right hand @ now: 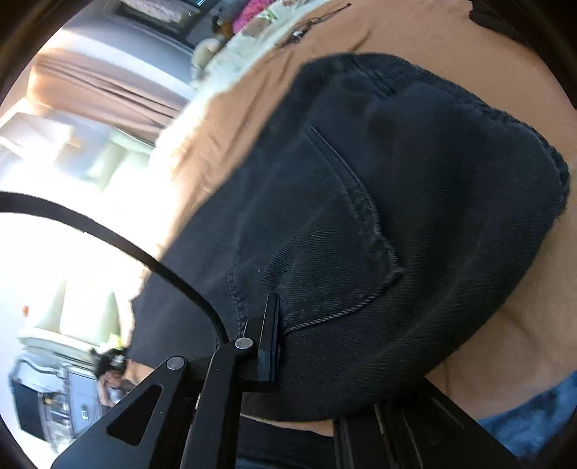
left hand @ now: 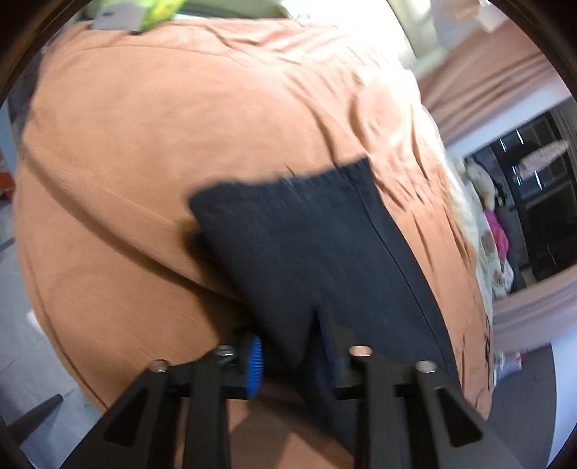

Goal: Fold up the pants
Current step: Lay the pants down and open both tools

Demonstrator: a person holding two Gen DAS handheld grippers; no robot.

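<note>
left tongs [left hand: 288, 364]: black pants [left hand: 310, 245] are gripped between the blue pads, cloth hanging from the jaws over an orange bedspread [left hand: 180, 144]. right tongs [right hand: 306, 360]: clenched on the pants [right hand: 396, 216] by the back pocket; one finger is hidden under the denim. the pants are spread on the bedspread [right hand: 414, 29].

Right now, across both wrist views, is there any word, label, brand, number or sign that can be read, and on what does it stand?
None can be read.
Black pants: only seams and a pocket show, no tag or brand.
Orange bedspread: plain.
Yellow-green item at the bed's far edge: too blurred to tell any print.
Small packet on the floor: too small and blurred.
</note>
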